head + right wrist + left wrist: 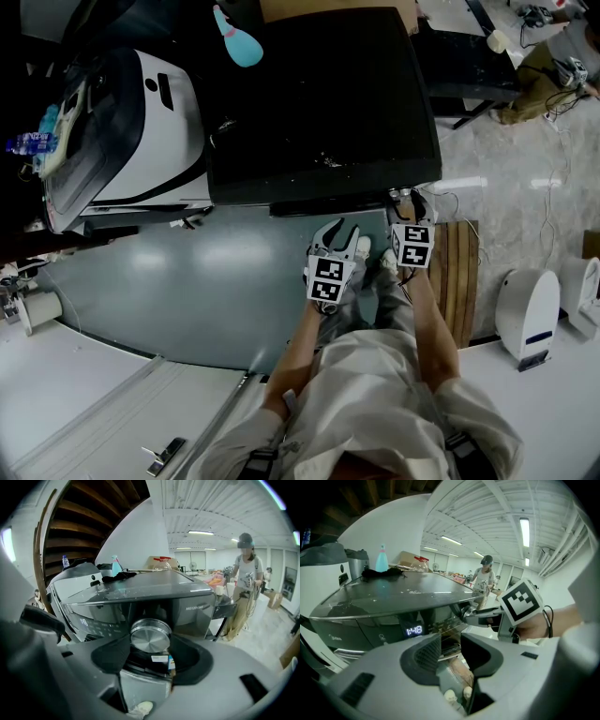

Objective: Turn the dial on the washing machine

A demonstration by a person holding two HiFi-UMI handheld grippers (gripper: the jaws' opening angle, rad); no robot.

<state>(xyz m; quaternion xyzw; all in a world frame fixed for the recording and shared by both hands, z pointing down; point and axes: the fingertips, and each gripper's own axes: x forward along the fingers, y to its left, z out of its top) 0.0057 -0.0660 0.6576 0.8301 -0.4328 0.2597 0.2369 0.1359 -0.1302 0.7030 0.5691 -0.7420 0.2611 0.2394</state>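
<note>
Right gripper [409, 199] at the front edge of a dark grey front-loading washing machine [319, 103], jaws clenched on the round silver metal dial [150, 636] towards the right end of the control panel, with the dial's brushed face sitting squarely between the two dark pads. Left gripper [338, 232] just beside it and nearer the person, clear of the machine, jaws released with nothing between them, pointing at the panel's lit display [414, 630] reading 1:48. On the machine's flat top, near the back left corner, an upright turquoise plastic bottle [236, 39] with a narrow neck, its contents impossible to tell apart from the bottle's own colour, and a crumpled black cloth [383, 572] at its foot. Beyond the top's far edge, a brown cardboard box [408, 558] and a clear plastic tub with a red lid [161, 563], the tub's contents too small to make out. To the left, touching or nearly touching the dark machine, a white top-loading washer [155, 131] with its dark lid down, and a clear water bottle with a blue cap [30, 142] at its outer side, fill level unclear. On the pale floor to the right, a slatted wooden mat [459, 277]. In the background of both gripper views, a standing person in a cap [246, 581].
</note>
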